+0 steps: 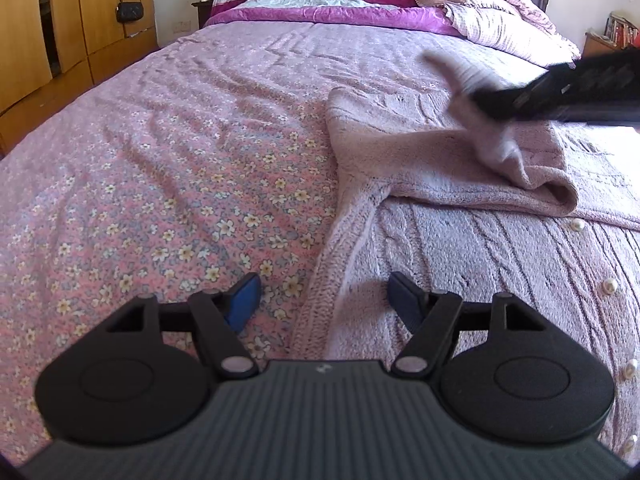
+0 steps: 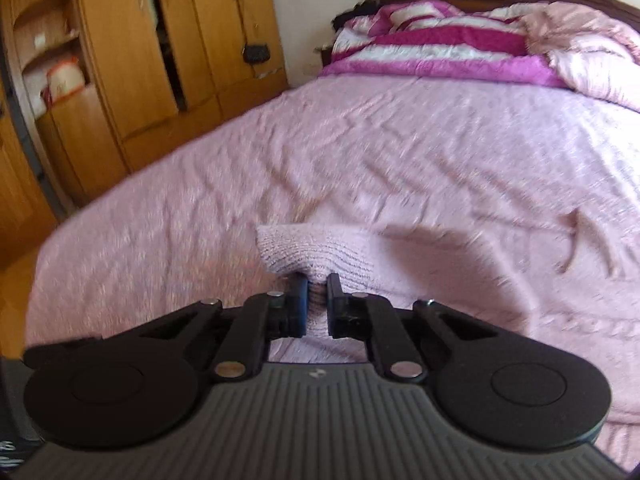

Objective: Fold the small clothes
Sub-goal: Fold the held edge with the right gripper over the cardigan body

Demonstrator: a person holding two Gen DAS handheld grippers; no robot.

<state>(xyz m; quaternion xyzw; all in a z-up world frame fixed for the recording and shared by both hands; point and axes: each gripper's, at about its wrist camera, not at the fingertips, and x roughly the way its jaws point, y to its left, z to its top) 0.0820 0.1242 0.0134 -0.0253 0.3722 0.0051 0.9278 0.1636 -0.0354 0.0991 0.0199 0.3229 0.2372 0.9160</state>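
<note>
Left wrist: left gripper (image 1: 324, 300) jaws stood open, empty, over the side edge of pink knit cardigan (image 1: 480, 248) spread on bed (image 1: 180, 140) | Right wrist: right gripper (image 2: 317, 304) jaws pinched a cardigan fold, lifted | Handling: judged soft, light, stretchy; best held at edges.

Open bedspread (image 1: 168, 128) left of cardigan (image 1: 460, 248)

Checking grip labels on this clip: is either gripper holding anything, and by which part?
The right gripper pinches the pink cardigan by its ribbed sleeve cuff; the left gripper is open, empty.
</note>
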